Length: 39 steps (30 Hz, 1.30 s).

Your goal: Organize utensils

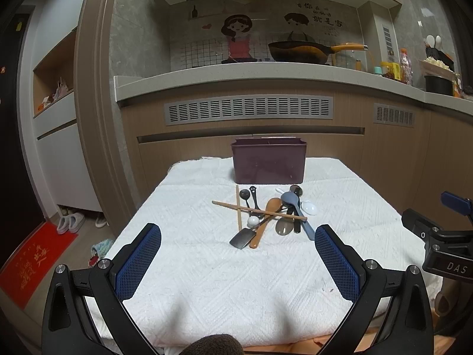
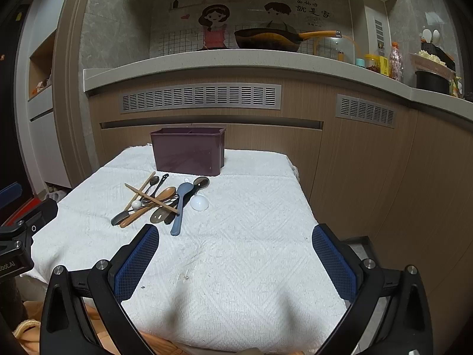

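A pile of utensils point(image 1: 267, 214) point(image 2: 161, 199) lies on the white towel point(image 1: 207, 266) point(image 2: 251, 251): wooden chopsticks point(image 1: 257, 210), a wooden spoon point(image 1: 266, 219), a blue-grey spoon point(image 1: 295, 207) point(image 2: 180, 204), white spoons point(image 2: 199, 202), dark metal spoons and a small spatula point(image 1: 241, 238). Behind the pile stands a dark purple holder box point(image 1: 269, 161) point(image 2: 189, 155). My left gripper point(image 1: 236, 261) hovers open in front of the pile. My right gripper point(image 2: 235, 261) is open too, to the right of the pile, with nothing between its fingers.
The towel covers a small table in front of kitchen cabinets point(image 1: 251, 136). A worktop point(image 1: 266, 74) above carries a wok point(image 1: 298, 51), bottles and a pot. Slippers point(image 1: 71, 222) and a red mat point(image 1: 32, 263) lie on the floor at left. The table drops off at right point(image 2: 304, 195).
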### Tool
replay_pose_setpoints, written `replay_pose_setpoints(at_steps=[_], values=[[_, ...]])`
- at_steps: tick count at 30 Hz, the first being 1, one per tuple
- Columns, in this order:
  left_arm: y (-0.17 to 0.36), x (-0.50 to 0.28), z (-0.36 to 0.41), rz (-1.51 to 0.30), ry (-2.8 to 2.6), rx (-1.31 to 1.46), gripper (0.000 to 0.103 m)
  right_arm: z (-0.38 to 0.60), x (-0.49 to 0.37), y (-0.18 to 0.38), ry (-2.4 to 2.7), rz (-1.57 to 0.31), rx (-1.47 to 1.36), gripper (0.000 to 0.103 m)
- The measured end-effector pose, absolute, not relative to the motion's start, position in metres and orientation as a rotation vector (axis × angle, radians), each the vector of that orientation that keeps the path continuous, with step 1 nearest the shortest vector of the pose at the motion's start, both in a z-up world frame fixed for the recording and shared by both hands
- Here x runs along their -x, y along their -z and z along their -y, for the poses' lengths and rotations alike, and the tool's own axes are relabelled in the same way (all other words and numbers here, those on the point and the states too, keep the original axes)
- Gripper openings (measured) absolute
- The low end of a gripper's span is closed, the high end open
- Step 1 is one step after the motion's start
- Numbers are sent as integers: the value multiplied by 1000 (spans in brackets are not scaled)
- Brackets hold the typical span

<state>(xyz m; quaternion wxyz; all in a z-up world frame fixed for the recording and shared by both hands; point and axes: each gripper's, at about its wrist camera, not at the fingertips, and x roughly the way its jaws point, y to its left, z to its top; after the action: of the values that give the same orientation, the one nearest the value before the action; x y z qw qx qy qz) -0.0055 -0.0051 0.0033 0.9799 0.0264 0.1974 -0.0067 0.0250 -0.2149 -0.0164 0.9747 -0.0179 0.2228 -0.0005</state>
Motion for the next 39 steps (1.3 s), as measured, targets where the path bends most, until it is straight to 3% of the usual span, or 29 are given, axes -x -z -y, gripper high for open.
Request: replay_pose_setpoints(at_steps=[39], values=[[-5, 4, 2, -392, 12, -51, 103, 218, -23, 13, 2, -447, 26, 103]])
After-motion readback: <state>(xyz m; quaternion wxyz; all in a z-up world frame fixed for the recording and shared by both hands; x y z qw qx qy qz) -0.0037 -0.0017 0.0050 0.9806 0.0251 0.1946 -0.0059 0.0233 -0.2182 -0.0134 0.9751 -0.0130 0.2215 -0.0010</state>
